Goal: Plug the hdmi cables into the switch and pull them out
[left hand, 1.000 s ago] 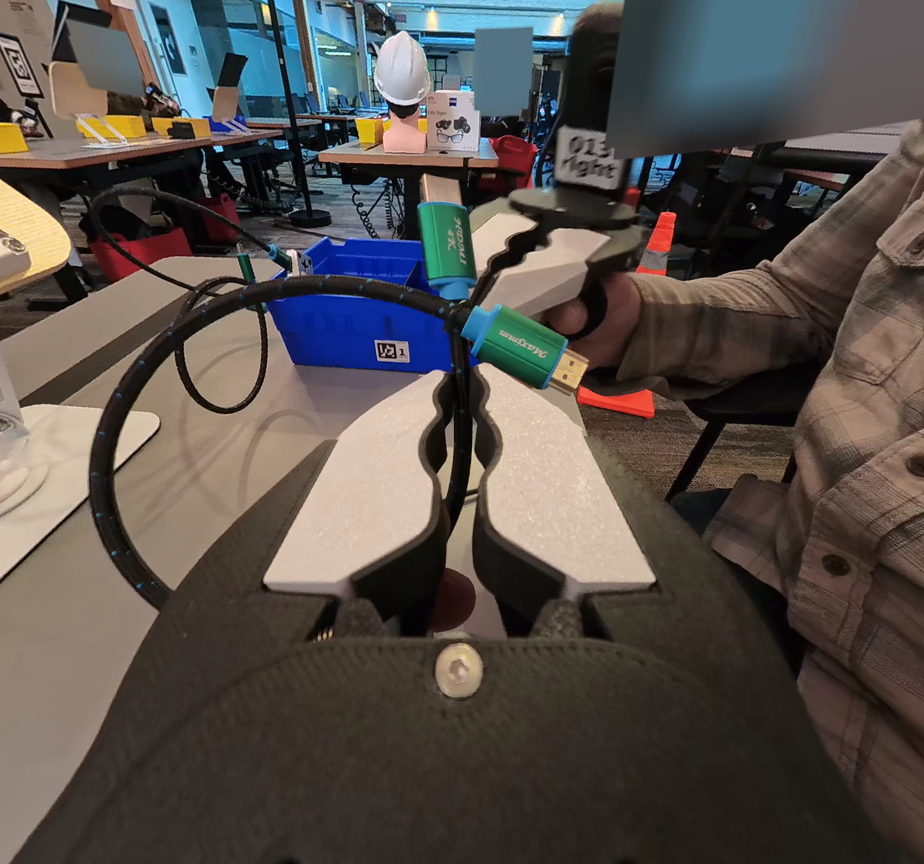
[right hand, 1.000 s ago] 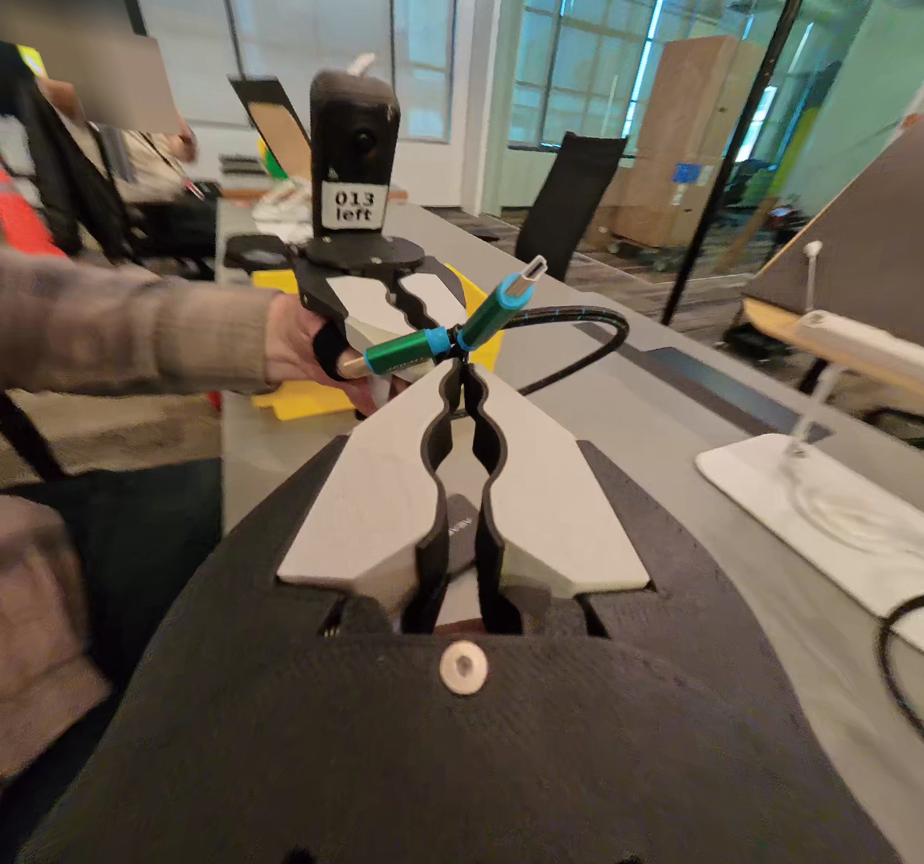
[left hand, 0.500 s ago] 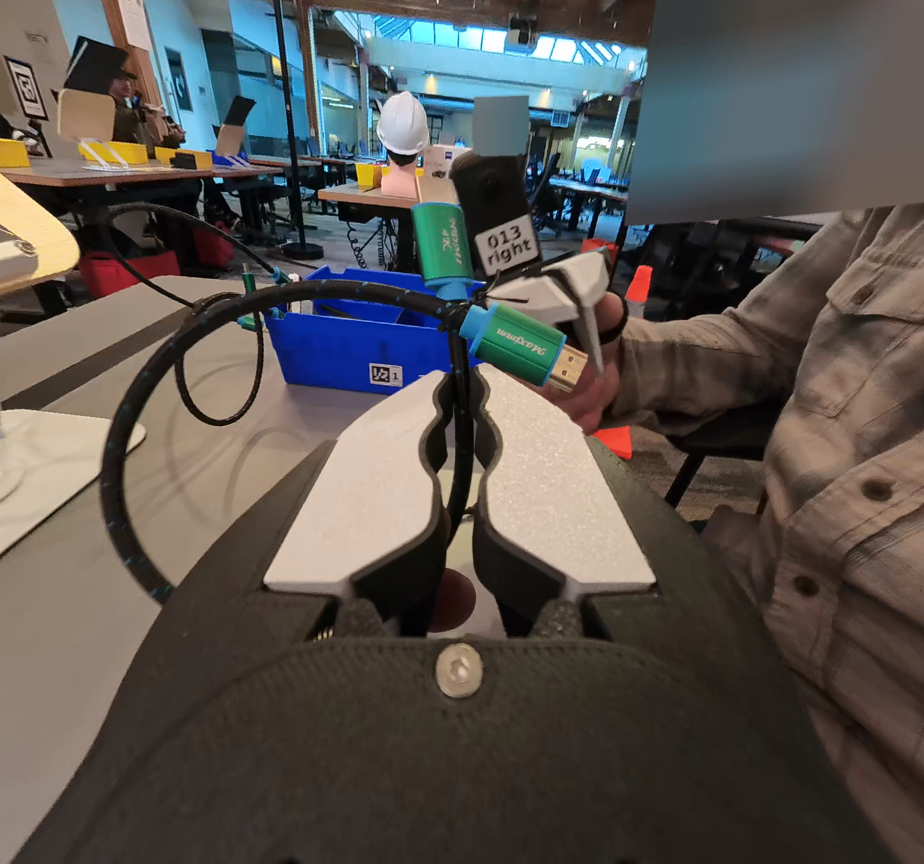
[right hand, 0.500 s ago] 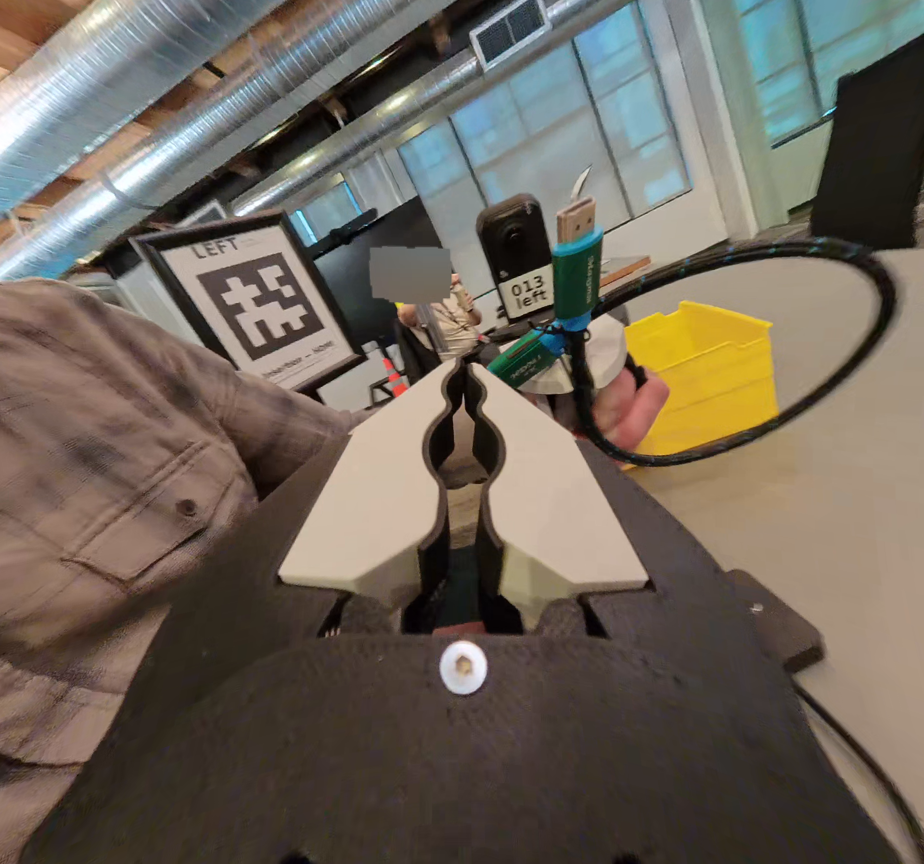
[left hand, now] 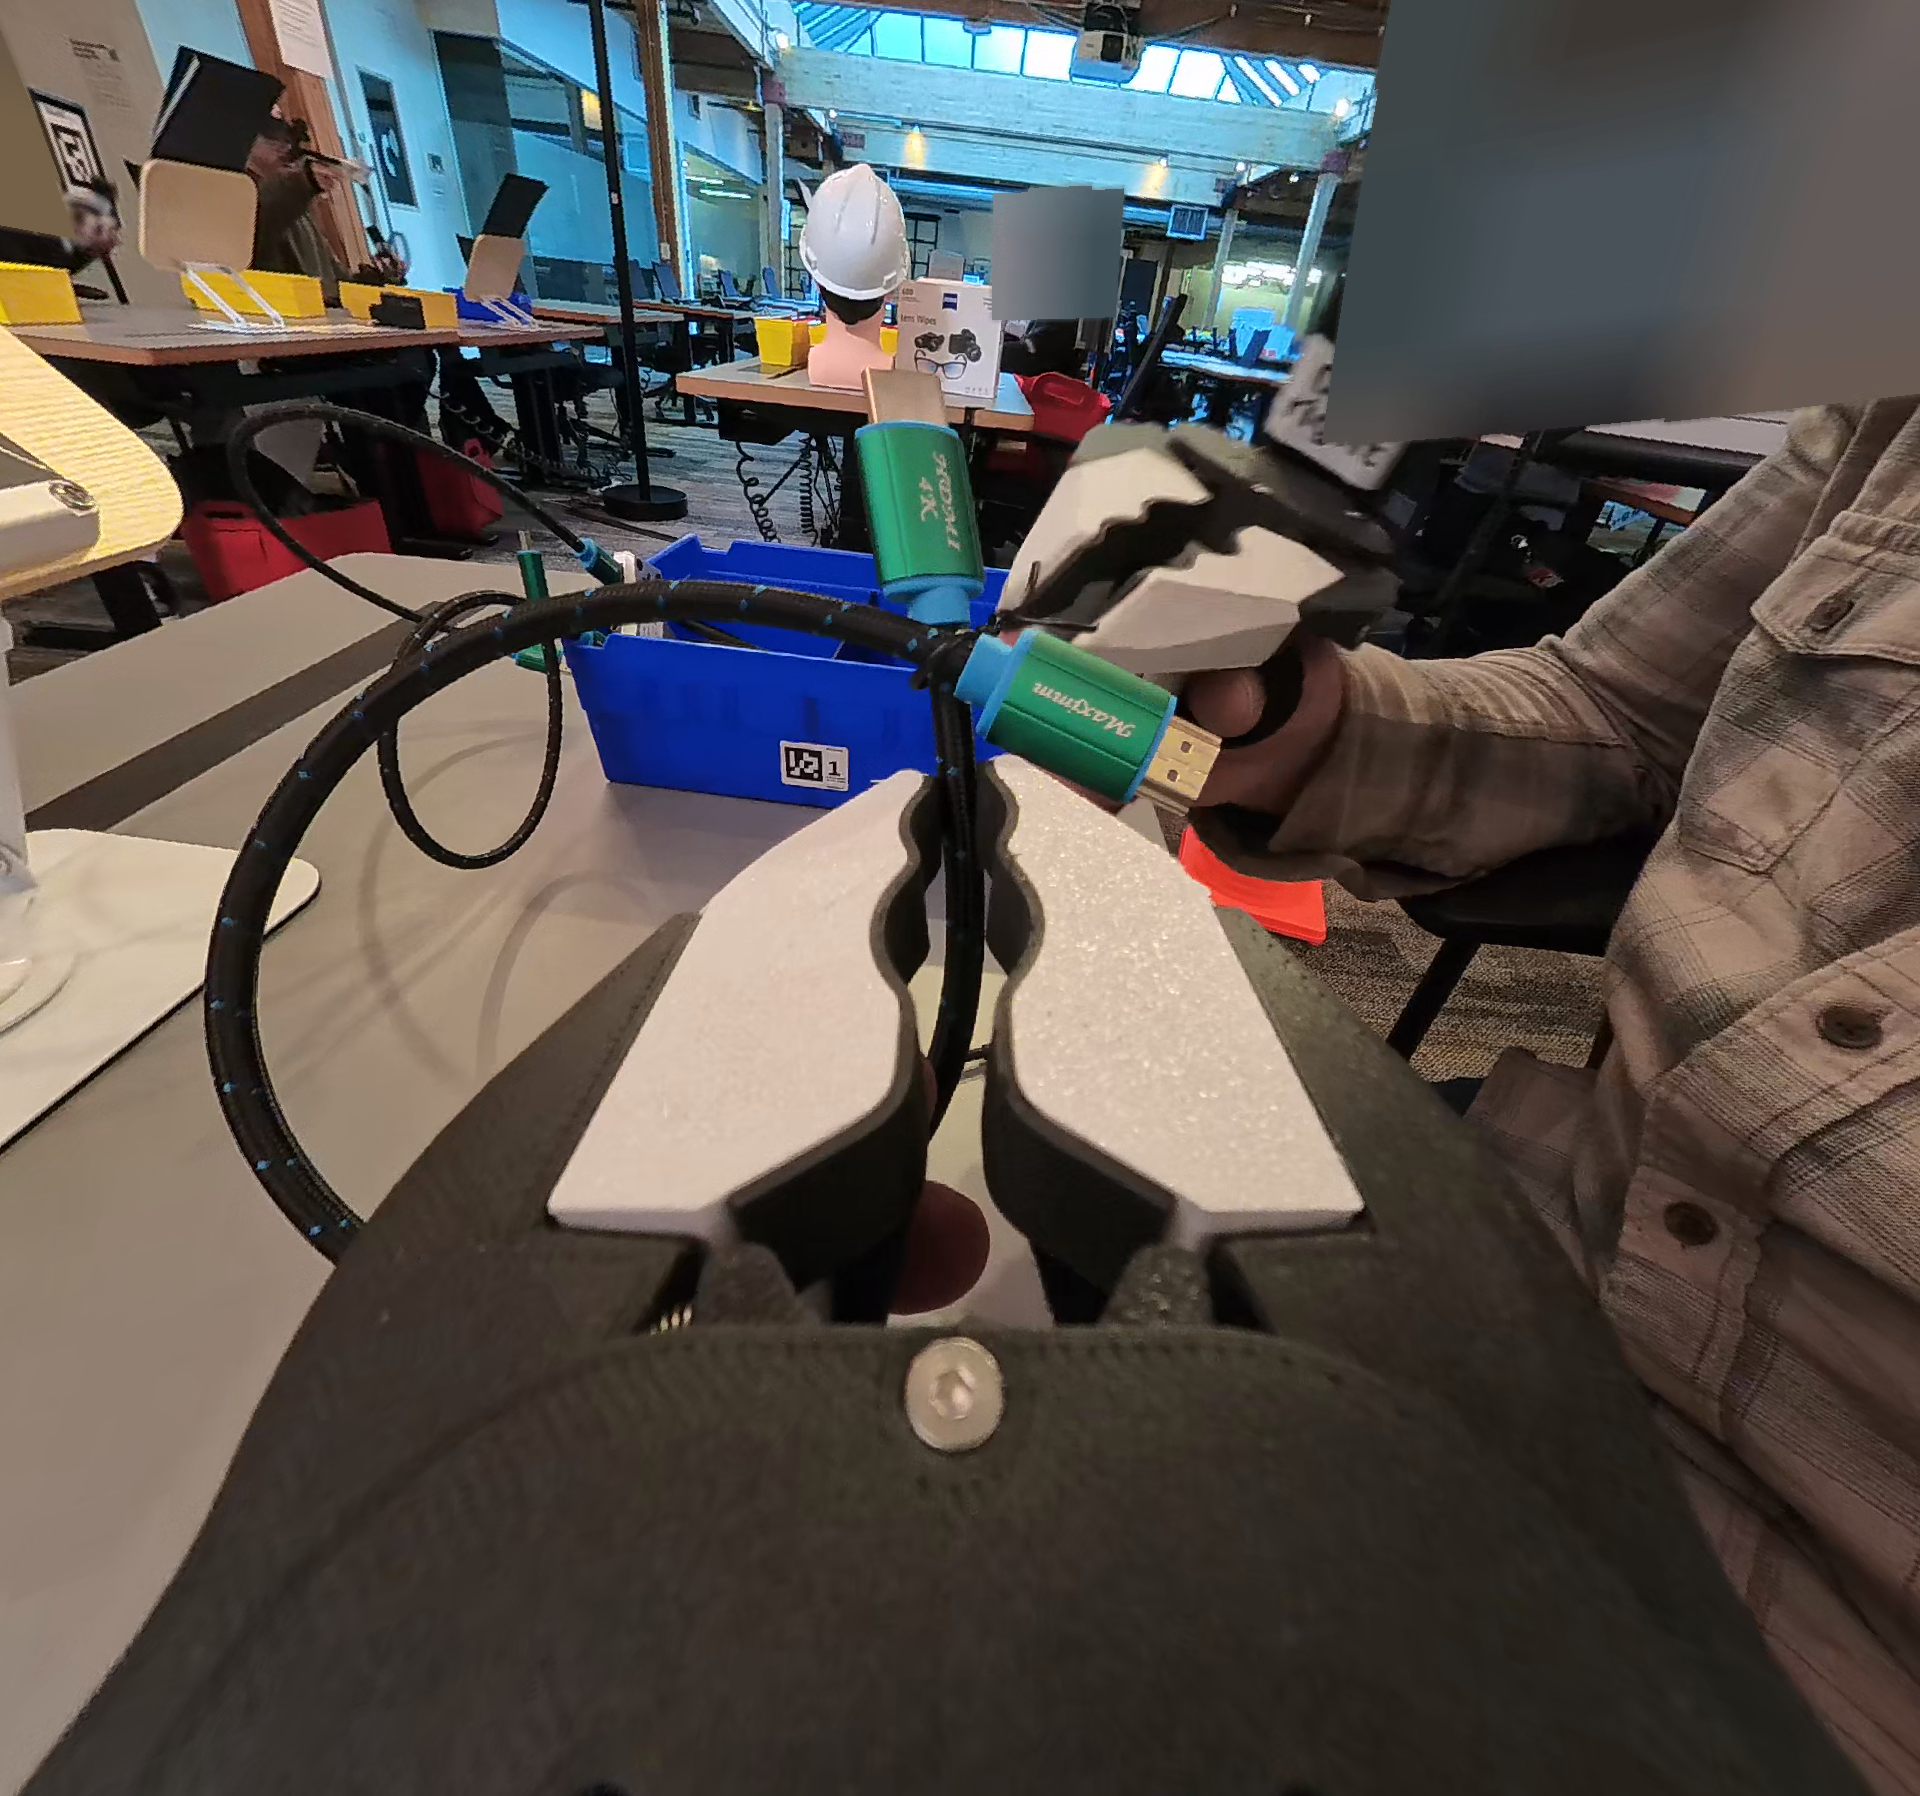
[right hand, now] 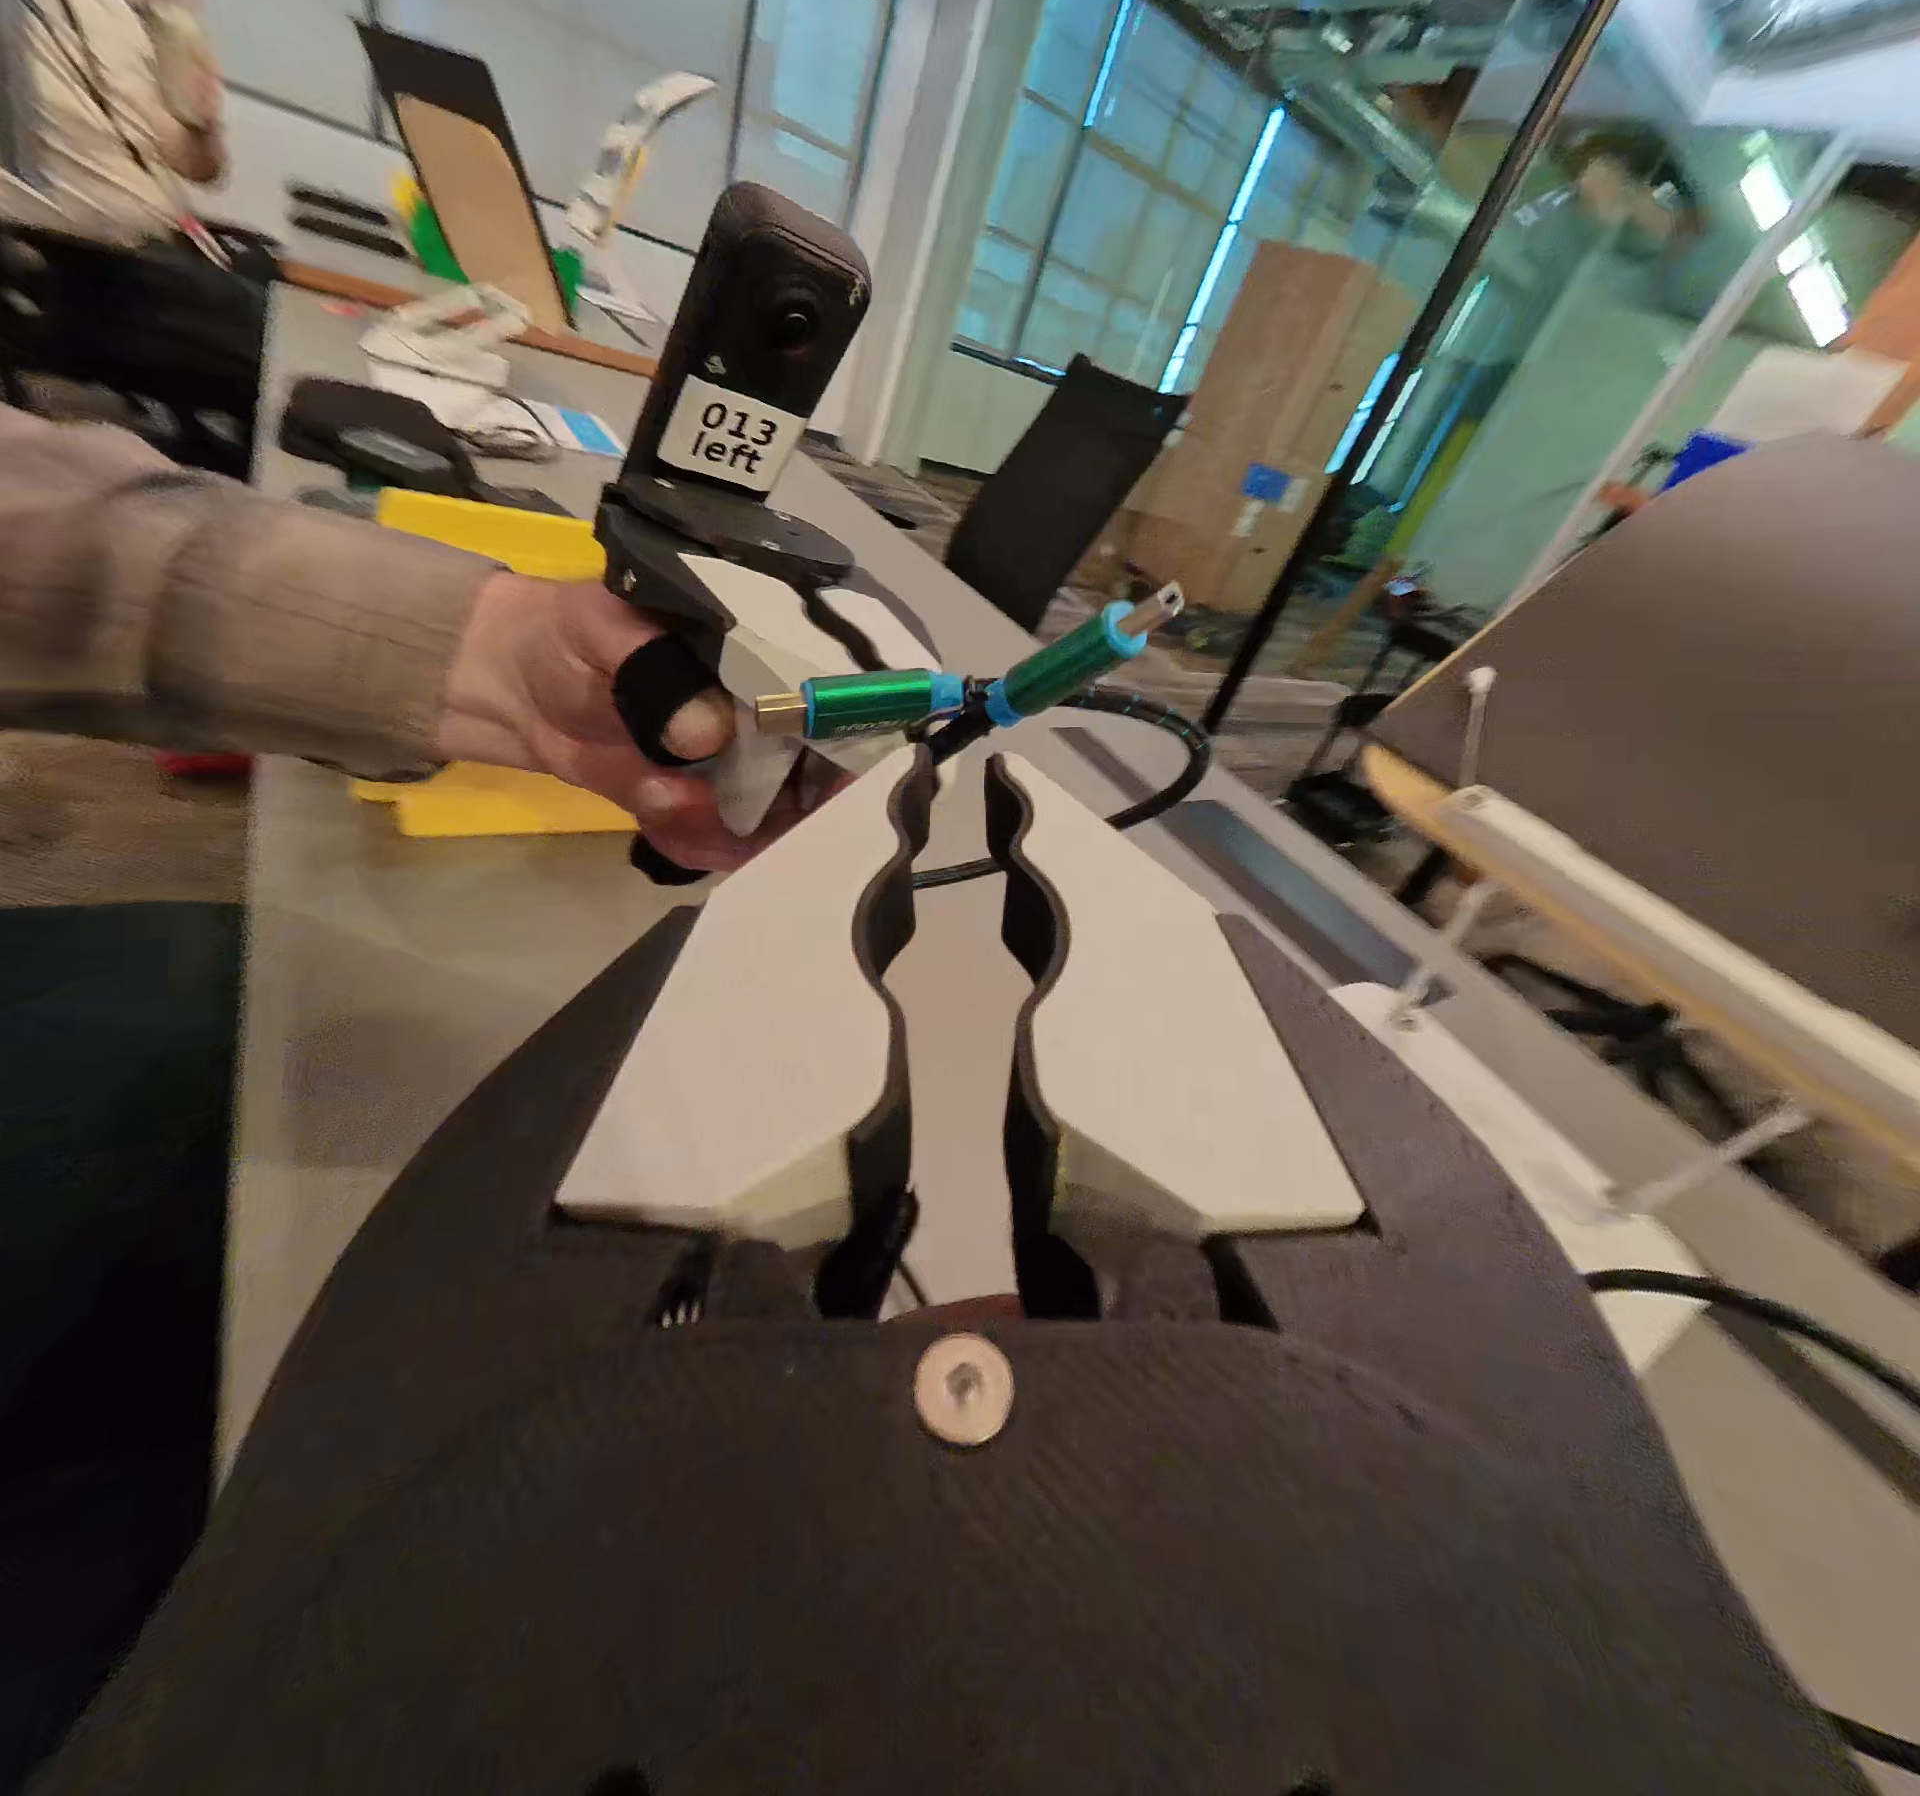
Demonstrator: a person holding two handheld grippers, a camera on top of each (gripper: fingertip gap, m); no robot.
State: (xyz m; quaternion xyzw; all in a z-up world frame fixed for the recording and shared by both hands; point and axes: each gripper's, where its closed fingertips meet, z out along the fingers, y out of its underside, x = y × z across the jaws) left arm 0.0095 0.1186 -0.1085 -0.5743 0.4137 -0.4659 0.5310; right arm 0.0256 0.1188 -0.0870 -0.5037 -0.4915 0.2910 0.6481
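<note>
HDMI cable clamped in left tongs; right tongs slightly apart, empty; blue bin holds cables.

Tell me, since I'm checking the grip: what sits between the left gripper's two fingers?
In the left wrist view, the black braided HDMI cable runs between the left gripper's fingers, pinched just below its two green plugs.

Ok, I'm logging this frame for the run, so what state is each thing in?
Left gripper: shut on the cable.
Right gripper: open, empty.
Cable: looped, tied at the plugs.
Both plugs: unplugged, in the air.
Blue bin: on the table, a cable inside.
</note>
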